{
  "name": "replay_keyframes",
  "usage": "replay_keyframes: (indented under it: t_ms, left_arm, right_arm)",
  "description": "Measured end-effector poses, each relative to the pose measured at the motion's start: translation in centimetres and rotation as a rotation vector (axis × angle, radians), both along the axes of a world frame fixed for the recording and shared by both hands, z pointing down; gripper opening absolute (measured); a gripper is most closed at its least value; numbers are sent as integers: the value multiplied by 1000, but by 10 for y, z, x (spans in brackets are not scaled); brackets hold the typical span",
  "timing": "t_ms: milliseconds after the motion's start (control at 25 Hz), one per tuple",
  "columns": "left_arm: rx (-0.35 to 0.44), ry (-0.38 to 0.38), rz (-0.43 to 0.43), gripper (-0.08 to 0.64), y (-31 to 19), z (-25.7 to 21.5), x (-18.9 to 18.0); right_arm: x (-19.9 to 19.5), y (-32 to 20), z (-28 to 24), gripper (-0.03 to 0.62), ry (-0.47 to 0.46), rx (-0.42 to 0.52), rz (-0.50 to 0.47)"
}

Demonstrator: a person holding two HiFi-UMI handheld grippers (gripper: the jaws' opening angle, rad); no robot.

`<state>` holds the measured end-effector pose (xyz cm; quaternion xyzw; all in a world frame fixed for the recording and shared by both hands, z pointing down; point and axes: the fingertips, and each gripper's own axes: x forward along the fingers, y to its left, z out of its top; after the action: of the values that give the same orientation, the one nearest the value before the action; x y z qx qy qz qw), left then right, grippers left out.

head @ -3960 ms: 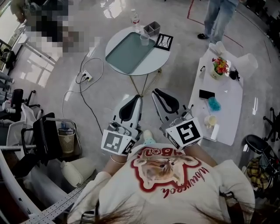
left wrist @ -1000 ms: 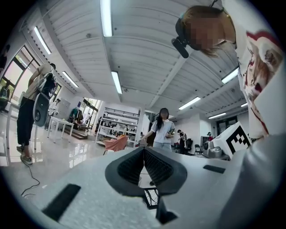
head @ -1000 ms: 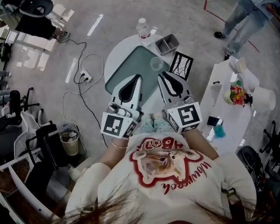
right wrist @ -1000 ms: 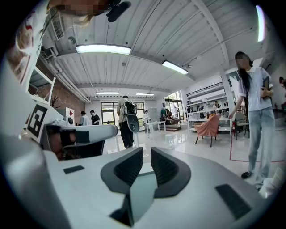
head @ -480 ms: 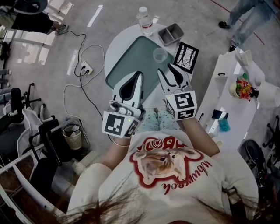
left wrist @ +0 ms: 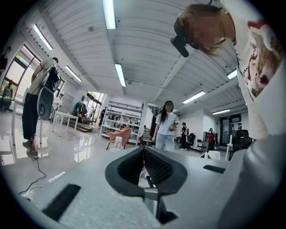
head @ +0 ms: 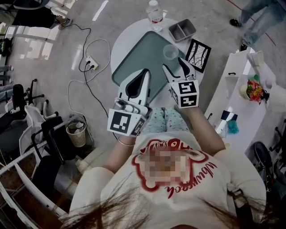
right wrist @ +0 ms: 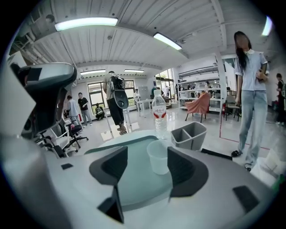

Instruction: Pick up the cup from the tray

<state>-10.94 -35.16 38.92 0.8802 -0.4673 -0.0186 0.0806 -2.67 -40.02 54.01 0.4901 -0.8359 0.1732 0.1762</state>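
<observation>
A clear plastic cup (head: 170, 51) stands upright near the far right corner of the green tray (head: 138, 53) on a round white table. In the right gripper view the cup (right wrist: 158, 156) is just ahead, framed by the two jaws but apart from both. My right gripper (head: 174, 64) (right wrist: 147, 154) hovers over the tray's right edge; its jaws have just been opening and hold nothing. My left gripper (head: 145, 71) (left wrist: 144, 150) is shut and empty, over the tray's near edge.
A water bottle (head: 154, 9) and a grey two-part bin (head: 184, 29) stand behind the tray, and a black framed picture (head: 198, 54) lies right of the cup. A long white side table (head: 232, 89) is at the right. Cables (head: 91, 62) run over the floor.
The right gripper's jaws went from shut to wide apart, and it dropped and advanced to just short of the cup. The left gripper sank a little over the tray's near edge.
</observation>
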Motion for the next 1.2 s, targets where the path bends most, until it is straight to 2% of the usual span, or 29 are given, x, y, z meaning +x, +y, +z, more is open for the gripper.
replay_keyframes:
  t_ms: [160, 800, 1200]
  left_arm:
    - [-8, -26, 6, 14, -7, 5, 2]
    - [-31, -20, -36, 14, -28, 7, 4]
    - [-45, -29, -69, 14, -30, 11, 0]
  right_arm:
    - [0, -11, 17, 264, 41, -19, 10]
    - [8, -39, 62, 296, 68, -129, 42]
    - [2, -55, 79, 299, 69, -186, 2]
